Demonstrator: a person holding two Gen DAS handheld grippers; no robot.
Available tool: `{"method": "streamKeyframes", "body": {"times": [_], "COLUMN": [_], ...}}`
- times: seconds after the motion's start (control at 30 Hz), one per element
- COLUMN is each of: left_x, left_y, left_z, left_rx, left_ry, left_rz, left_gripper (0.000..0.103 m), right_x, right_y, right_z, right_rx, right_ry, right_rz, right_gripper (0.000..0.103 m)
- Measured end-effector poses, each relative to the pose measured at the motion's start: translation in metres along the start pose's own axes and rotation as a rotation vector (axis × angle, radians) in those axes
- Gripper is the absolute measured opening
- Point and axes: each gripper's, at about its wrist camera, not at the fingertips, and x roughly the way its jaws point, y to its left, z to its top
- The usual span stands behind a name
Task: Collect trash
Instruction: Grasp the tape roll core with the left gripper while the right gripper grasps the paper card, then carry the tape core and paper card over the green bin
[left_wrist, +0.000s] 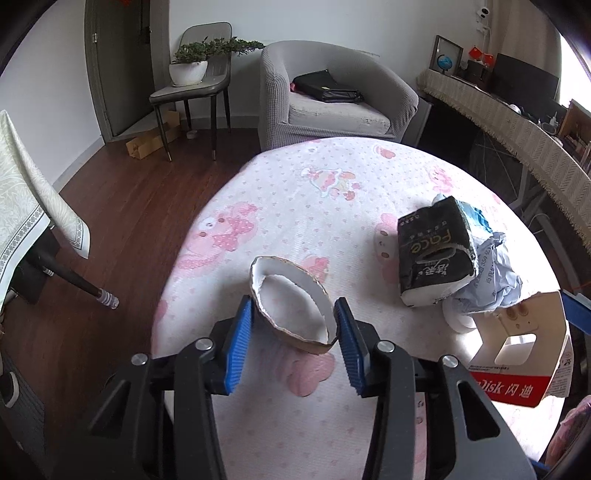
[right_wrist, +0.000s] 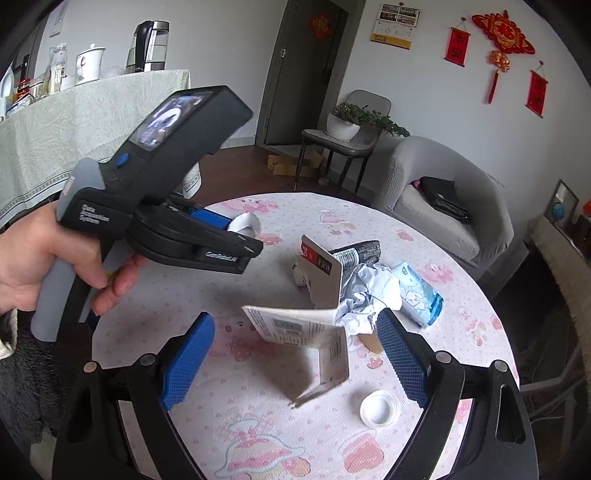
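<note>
Far left in the right wrist view: left hand wrapped round the grey handle, fingers curled underneath, tilting the left gripper down and to the right over the table with its pink cartoon cloth.

Seen from the left wrist: blue pads closed to a narrow gap on a squashed cardboard ring, one pad against each side of it. Standing on edge near the table's left rim, white inside, brown outside. Long axis running from upper left to lower right in that view, open face turned up toward the camera.

Further right, from the right wrist: right gripper angled down at the table, spread wide, holding nothing. Between its pads, apart from the left one, a folded card package propped up, one printed flap lying roughly level, another rising upright behind it. Crumpled white paper just beside the right pad; contact there cannot be told. Black tissue pack lying behind the paper, short end toward the left wrist camera. White cap open side up near the right finger. Blue packet farthest right, lying flat.
</note>
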Motion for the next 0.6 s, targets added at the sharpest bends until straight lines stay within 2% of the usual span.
{"method": "streamKeyframes", "body": {"times": [0.1, 0.13, 0.27, 0.33, 0.4, 0.6], "left_x": [-0.011, -0.015, -0.026, -0.030, -0.033, -0.046], "left_y": [0.013, 0.015, 0.034, 0.043, 0.056, 0.083], "left_z": [-0.001, -0.001, -0.002, -0.003, -0.004, -0.004], "left_rx": [-0.015, -0.018, -0.026, -0.035, -0.054, -0.093], "left_ry": [-0.022, -0.028, -0.045, -0.044, -0.046, -0.062], "left_rz": [-0.003, -0.004, 0.001, 0.014, 0.019, 0.031], "left_gripper": [0.047, 0.047, 0.047, 0.047, 0.047, 0.047], "right_x": [0.005, 0.007, 0.027, 0.031, 0.031, 0.033], "right_y": [0.005, 0.007, 0.008, 0.006, 0.003, 0.012], "right_z": [0.006, 0.007, 0.011, 0.013, 0.016, 0.027], "right_rx": [-0.009, -0.013, -0.013, 0.007, 0.032, 0.053], "right_ry": [0.001, 0.008, 0.091, 0.102, 0.095, 0.111], "right_rz": [-0.012, -0.019, -0.063, -0.058, -0.040, -0.030], "right_gripper": [0.087, 0.082, 0.069, 0.057, 0.051, 0.049]}}
